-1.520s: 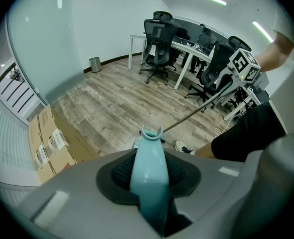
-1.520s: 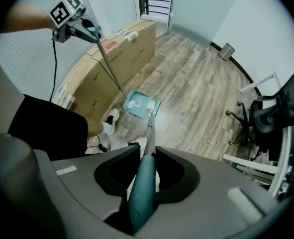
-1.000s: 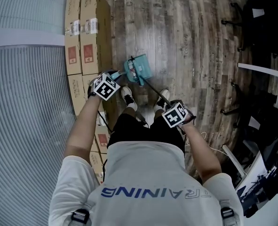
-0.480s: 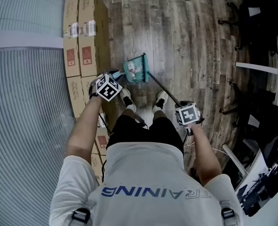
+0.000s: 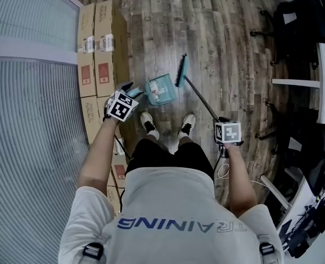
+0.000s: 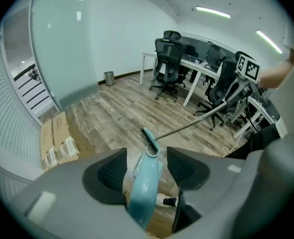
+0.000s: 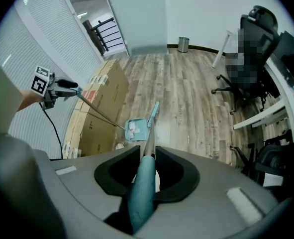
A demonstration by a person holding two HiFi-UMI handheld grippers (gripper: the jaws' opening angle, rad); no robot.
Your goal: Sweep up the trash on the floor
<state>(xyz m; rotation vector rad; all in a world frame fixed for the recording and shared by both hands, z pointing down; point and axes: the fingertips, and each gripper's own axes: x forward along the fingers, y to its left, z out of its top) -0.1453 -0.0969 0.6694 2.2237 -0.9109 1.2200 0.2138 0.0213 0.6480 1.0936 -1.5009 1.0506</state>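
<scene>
Head view: broom (image 5: 180,71) beside dustpan (image 5: 162,89) (both teal).

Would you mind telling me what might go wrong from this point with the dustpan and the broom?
1. The jaws of the left claw are opening around the dustpan handle, with the pads off it; the dustpan could tip and spill its trash onto the floor.
2. The right claw is shut on the broom by its long handle; a swing of the broom head might knock the dustpan or the cardboard boxes beside it.
</scene>
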